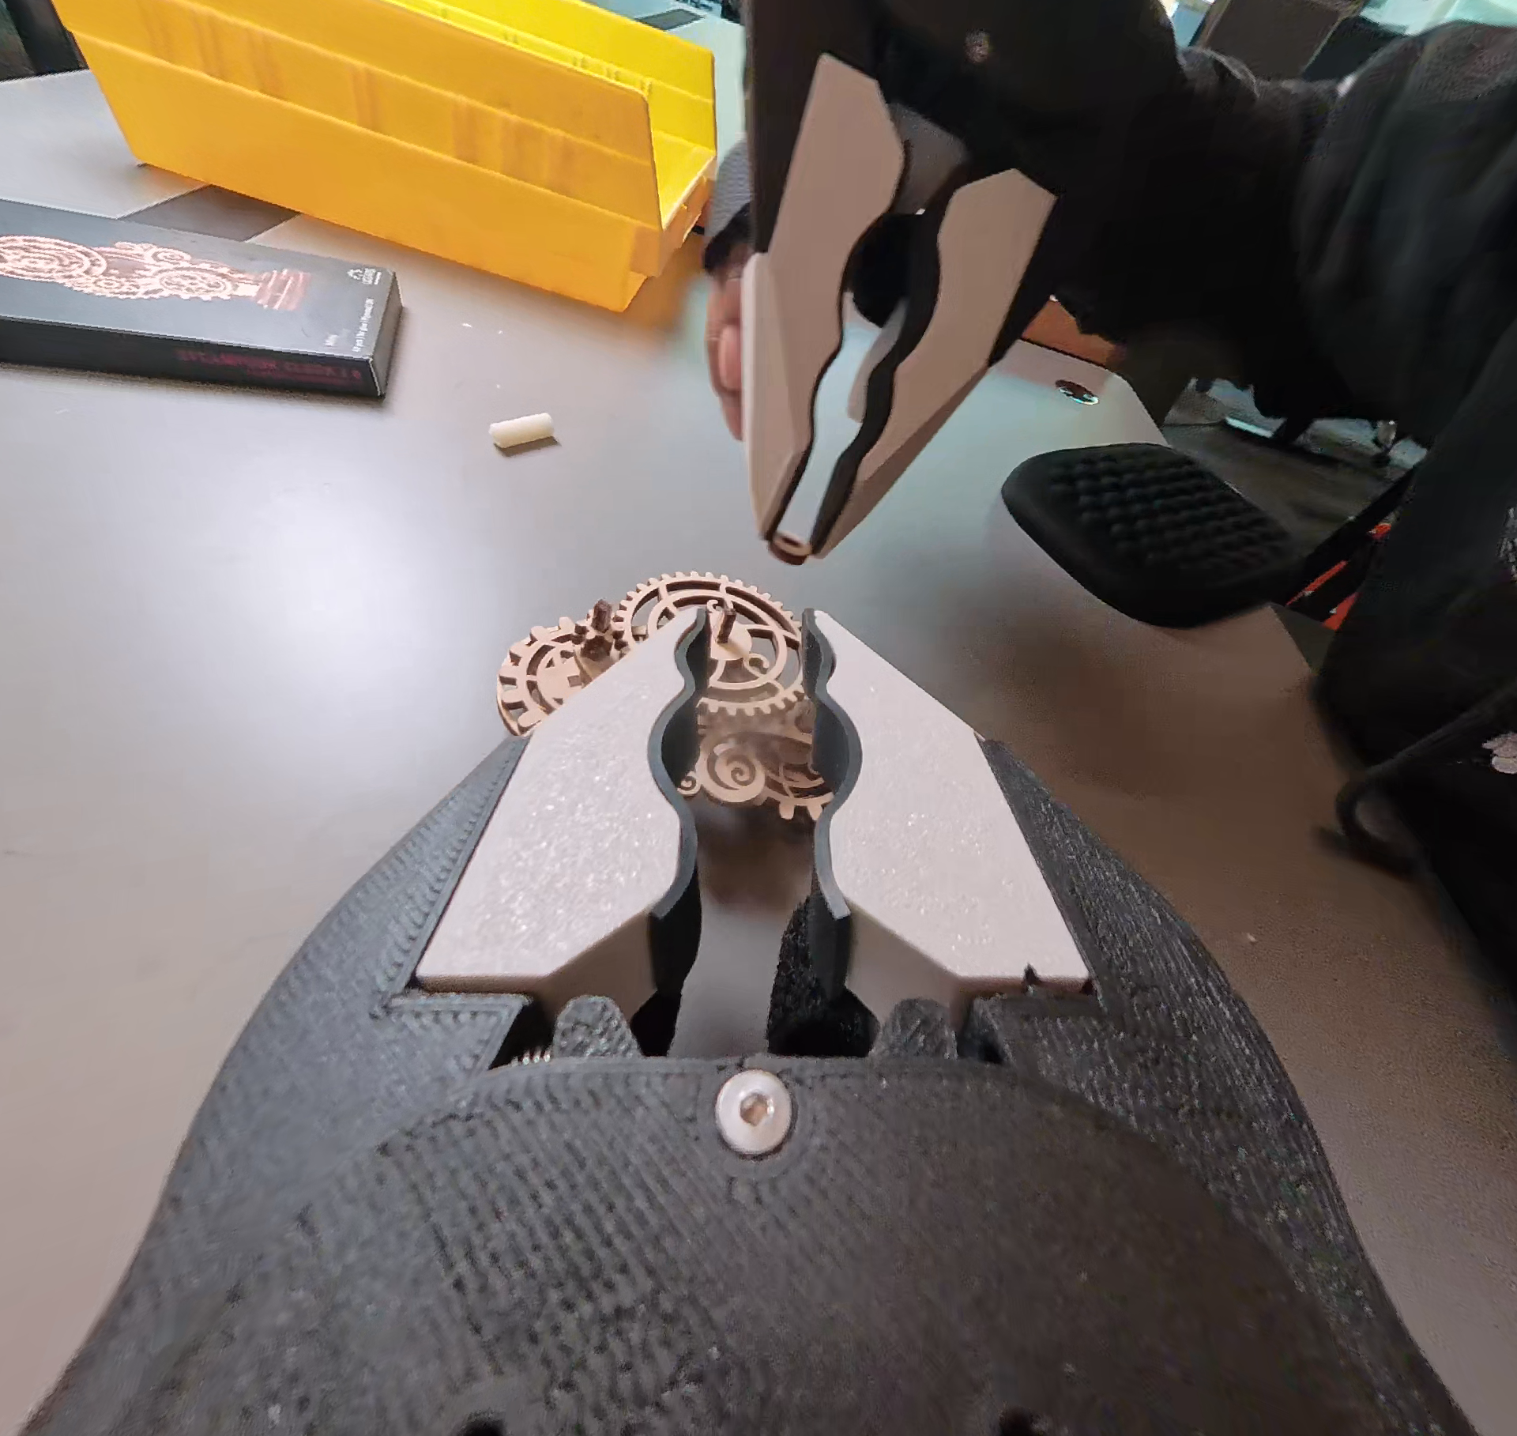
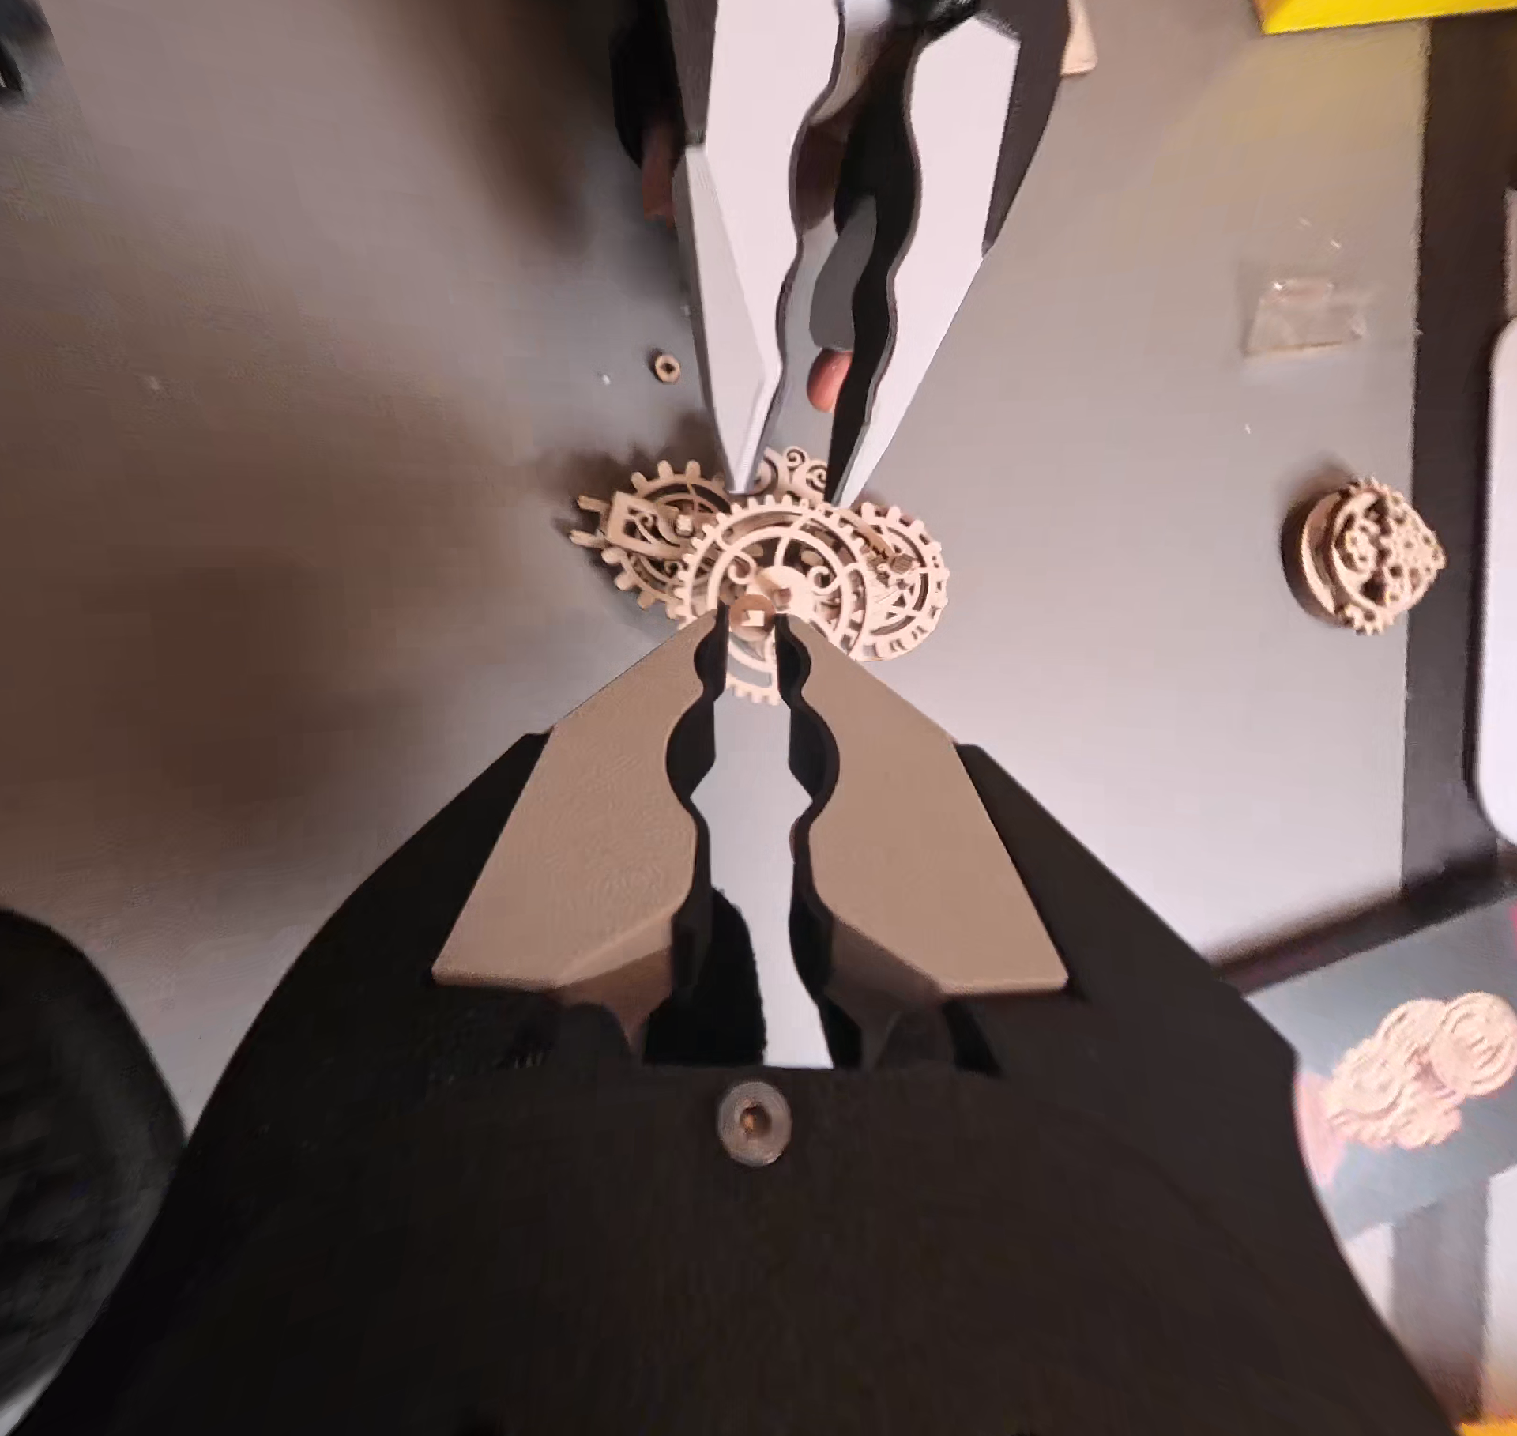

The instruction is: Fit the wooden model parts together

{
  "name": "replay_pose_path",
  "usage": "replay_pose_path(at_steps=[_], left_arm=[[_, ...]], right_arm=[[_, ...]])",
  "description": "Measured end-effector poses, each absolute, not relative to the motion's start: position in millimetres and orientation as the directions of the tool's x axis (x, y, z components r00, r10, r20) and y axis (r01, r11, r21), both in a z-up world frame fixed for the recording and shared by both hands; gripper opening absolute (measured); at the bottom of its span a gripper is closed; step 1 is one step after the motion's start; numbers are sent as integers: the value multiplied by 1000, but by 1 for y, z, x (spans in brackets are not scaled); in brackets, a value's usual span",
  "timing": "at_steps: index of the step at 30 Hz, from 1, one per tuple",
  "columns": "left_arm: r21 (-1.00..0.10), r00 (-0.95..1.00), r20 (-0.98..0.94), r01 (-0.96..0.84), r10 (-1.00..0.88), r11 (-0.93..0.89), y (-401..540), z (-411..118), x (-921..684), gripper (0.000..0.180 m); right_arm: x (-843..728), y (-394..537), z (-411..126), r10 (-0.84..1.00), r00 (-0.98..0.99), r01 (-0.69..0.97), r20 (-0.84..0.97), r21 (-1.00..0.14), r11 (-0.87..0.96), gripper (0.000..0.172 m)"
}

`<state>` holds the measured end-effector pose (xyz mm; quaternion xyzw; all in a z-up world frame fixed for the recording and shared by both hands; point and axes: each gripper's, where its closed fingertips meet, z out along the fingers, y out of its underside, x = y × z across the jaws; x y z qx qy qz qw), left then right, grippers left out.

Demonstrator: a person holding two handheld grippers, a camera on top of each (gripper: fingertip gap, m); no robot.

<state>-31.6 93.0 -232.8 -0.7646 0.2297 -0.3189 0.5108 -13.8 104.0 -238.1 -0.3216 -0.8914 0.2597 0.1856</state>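
A wooden gear model (image 2: pixel 821 567) of several meshed cogs lies on the grey table (image 2: pixel 328 329); it also shows in the left wrist view (image 1: pixel 542 674). My left gripper (image 1: pixel 755 616) reaches over it. In the right wrist view the left gripper (image 2: pixel 795 483) has its tips on either side of the model's scrolled end, pads against it. My right gripper (image 2: pixel 751 612) is shut on a small round wooden disc (image 2: pixel 751 607) with a square hole. In the left wrist view the right gripper (image 1: pixel 796 547) holds the disc (image 1: pixel 790 547) just above the model's upright centre post (image 1: pixel 726 625).
A yellow bin (image 1: pixel 369 107) and a flat black box (image 1: pixel 189 313) lie at the far left, with a small white cylinder (image 1: pixel 523 432) nearby. A second wooden gear assembly (image 2: pixel 1363 559) sits to the right. A black chair armrest (image 1: pixel 1149 526) and a person in black clothing (image 1: pixel 1354 247) are beside the table. Only a small space, under 4 cm, lies between the two pairs of fingers.
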Motion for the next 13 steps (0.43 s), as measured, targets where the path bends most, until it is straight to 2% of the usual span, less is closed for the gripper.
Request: replay_pose_path(at_steps=[2, 13], left_arm=[[-929, 695, 246, -30, -676, -369, 93, -233, -32, 20], [-919, 691, 276, -13, -668, -394, 94, -235, -32, 21]], right_arm=[[-21, 109, -246, 613, -773, 454, 166, -530, 716, 10], [-28, 101, -249, 456, -881, 350, 125, -477, 806, 10]])
